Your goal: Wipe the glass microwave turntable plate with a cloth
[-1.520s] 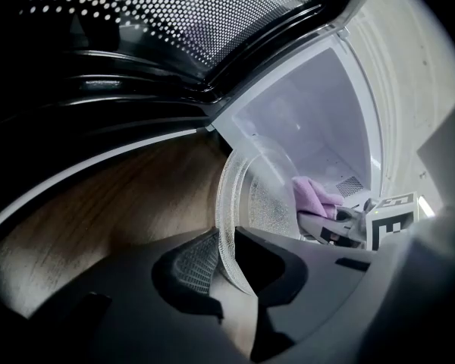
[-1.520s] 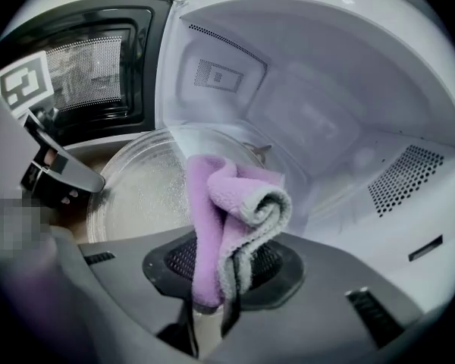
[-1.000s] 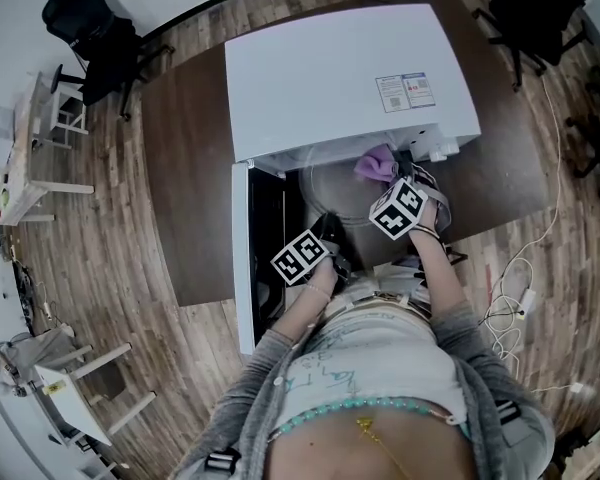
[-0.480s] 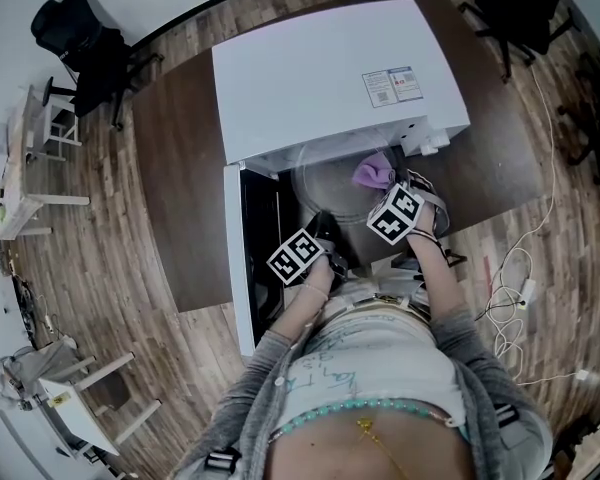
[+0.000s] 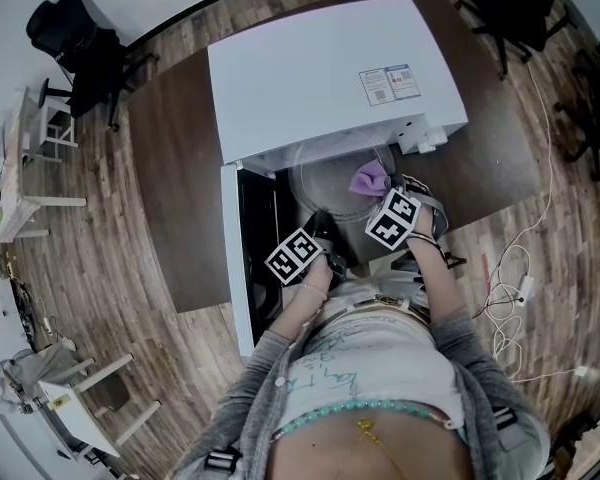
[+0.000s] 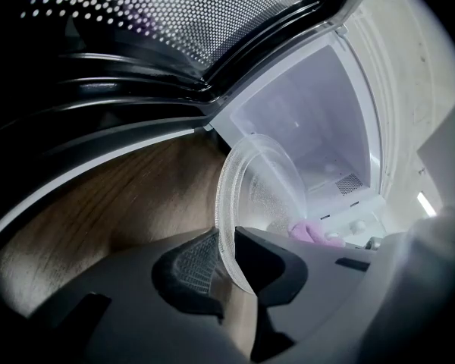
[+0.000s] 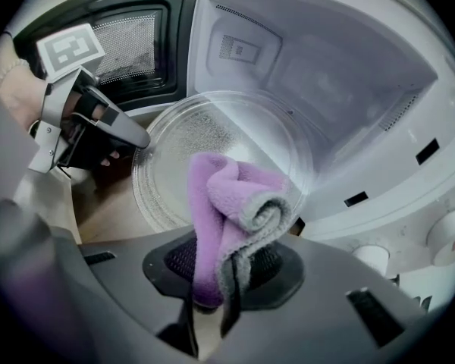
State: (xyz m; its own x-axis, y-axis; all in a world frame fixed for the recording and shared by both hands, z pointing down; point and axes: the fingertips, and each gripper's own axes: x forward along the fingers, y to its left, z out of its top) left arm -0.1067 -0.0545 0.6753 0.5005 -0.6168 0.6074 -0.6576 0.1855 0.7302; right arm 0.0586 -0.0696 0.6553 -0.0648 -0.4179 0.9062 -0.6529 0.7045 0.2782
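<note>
The round clear glass turntable plate (image 5: pixel 325 183) is held out in front of the open white microwave (image 5: pixel 320 73). My left gripper (image 5: pixel 323 233) is shut on its near left rim; in the left gripper view the rim (image 6: pixel 229 233) is pinched edge-on between the pads of the left gripper (image 6: pixel 231 262). My right gripper (image 5: pixel 378 190) is shut on a folded purple cloth (image 5: pixel 368 177), which rests on the plate's right side. In the right gripper view the cloth (image 7: pixel 224 203) bulges out of the right gripper (image 7: pixel 224 273) over the plate (image 7: pixel 205 131), and the left gripper (image 7: pixel 125 133) shows at its left edge.
The microwave's door (image 5: pixel 248 258) hangs open at the left, and its white cavity (image 7: pixel 318 82) lies just behind the plate. The microwave stands on a dark brown table (image 5: pixel 180 168). Black chairs (image 5: pixel 75 38) stand at the back, and cables (image 5: pixel 515 293) lie on the floor at right.
My right gripper has slid the cloth a little across the plate, toward me and to the left. The left gripper and the plate have held still.
</note>
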